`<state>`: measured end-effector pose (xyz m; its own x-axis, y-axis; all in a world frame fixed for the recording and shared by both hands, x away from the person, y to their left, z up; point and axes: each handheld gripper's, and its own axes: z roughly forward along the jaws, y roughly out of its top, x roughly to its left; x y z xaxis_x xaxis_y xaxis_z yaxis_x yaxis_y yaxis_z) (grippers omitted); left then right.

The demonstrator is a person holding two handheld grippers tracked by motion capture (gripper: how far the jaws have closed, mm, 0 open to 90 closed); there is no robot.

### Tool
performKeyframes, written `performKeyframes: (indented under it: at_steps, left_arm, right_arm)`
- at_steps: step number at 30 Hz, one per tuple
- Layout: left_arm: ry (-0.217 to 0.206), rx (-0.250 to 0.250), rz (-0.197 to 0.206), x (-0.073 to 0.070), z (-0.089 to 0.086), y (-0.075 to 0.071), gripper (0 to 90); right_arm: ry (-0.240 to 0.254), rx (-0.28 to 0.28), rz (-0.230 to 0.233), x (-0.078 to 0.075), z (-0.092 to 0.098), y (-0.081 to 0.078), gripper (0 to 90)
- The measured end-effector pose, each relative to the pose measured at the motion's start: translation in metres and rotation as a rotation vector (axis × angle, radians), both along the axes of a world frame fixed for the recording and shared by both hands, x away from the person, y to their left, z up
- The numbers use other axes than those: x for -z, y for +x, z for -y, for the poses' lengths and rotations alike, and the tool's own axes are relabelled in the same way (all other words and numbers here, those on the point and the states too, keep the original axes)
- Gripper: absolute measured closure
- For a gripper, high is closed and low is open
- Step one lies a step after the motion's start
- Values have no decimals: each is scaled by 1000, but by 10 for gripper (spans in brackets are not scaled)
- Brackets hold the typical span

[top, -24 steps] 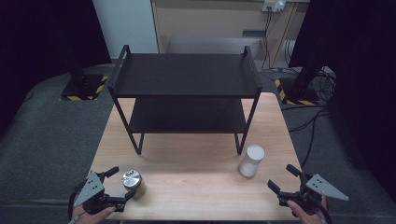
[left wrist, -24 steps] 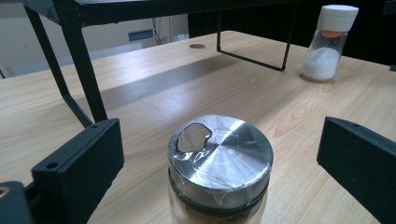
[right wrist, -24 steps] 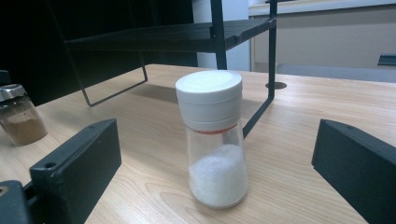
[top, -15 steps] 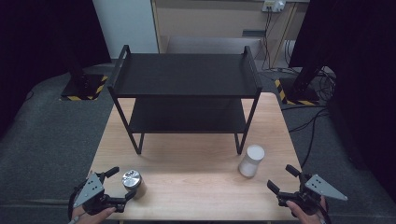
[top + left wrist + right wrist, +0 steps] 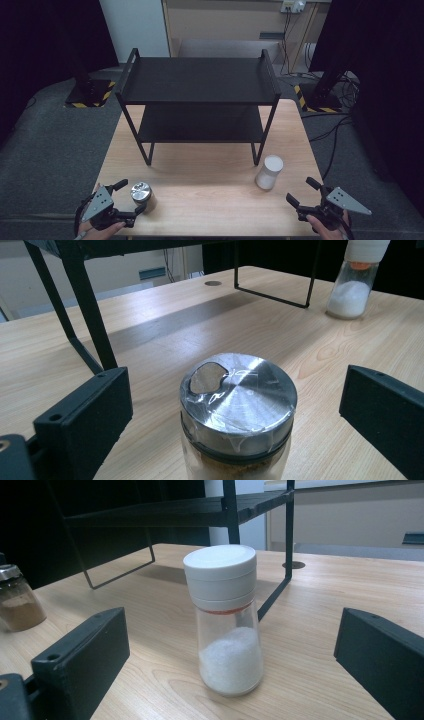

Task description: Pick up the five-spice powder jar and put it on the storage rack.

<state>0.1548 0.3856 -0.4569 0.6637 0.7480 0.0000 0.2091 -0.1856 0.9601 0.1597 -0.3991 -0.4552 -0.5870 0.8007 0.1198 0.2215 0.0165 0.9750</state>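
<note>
Spice jar (image 5: 141, 194) stands near the table's (image 5: 210, 170) front edge, seemingly untouched between open left claw (image 5: 131, 197) jaws.

Two-tier rack (image 5: 200, 82) set at far middle of table (image 5: 200, 175). Metal-lidded jar (image 5: 141, 195) stood at near left corner, between jaws of left gripper (image 5: 131, 196). White-capped shaker (image 5: 269, 171) stood at near right, before rack's right leg. Right gripper (image 5: 303, 192) held near right edge, shaker just ahead of its jaws, apart.
</note>
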Motion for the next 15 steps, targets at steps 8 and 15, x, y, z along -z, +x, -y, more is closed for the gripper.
performKeyframes:
  at_steps: [8,15]
  left_arm:
    - [5,-6,-12,2,1,1,0]
    - [18,-14,-25,5,2,2,0]
  right_arm:
    - [-9,-11,-5,1,-3,2,15]
    - [-3,-14,0,1,-4,2,15]
